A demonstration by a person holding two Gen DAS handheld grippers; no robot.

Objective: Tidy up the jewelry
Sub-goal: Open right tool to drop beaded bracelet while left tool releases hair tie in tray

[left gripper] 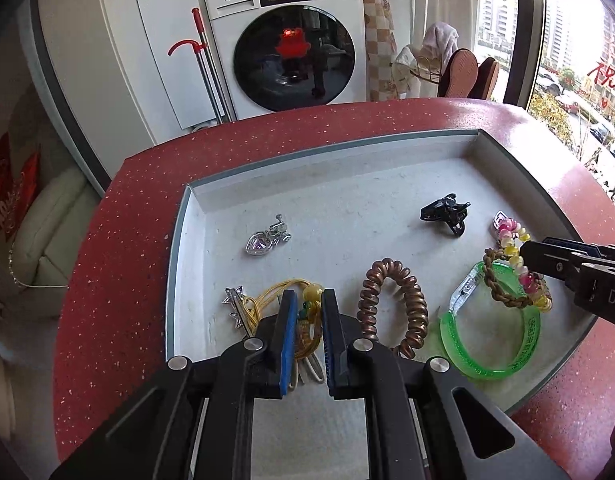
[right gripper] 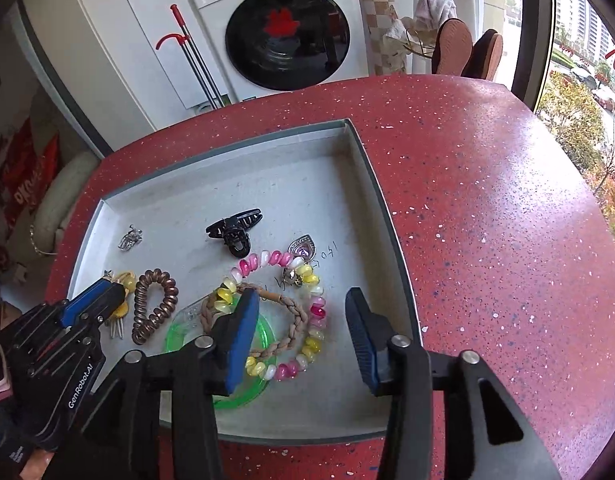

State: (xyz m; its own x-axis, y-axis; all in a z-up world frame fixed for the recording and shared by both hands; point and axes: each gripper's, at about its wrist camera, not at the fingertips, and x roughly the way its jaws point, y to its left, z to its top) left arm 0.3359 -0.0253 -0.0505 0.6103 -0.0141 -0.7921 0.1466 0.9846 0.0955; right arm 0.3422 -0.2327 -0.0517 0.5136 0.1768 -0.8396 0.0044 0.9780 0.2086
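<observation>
A shallow grey tray (left gripper: pixel 195 240) (right gripper: pixel 371 184) on the red counter holds the jewelry. My left gripper (left gripper: pixel 309 300) is narrowly open around a yellow cord bracelet with beads (left gripper: pixel 307 316) near the tray's front left; whether the pads touch it I cannot tell. My right gripper (right gripper: pixel 301 304) is open above a pink, yellow and white bead bracelet (right gripper: pixel 283 368), a braided tan bracelet (right gripper: pixel 291 312) and a green bangle (right gripper: pixel 179 336). The bangle also shows in the left wrist view (left gripper: pixel 491 368).
The tray also holds a copper coil hair tie (left gripper: pixel 391 308) (right gripper: pixel 155 304), a black claw clip (left gripper: pixel 445 212) (right gripper: pixel 235 228), a silver heart pendant (left gripper: pixel 265 240), a spiky silver clip (left gripper: pixel 235 304) and a heart charm (right gripper: pixel 303 248). Red counter (right gripper: pixel 487 220) lies to the right.
</observation>
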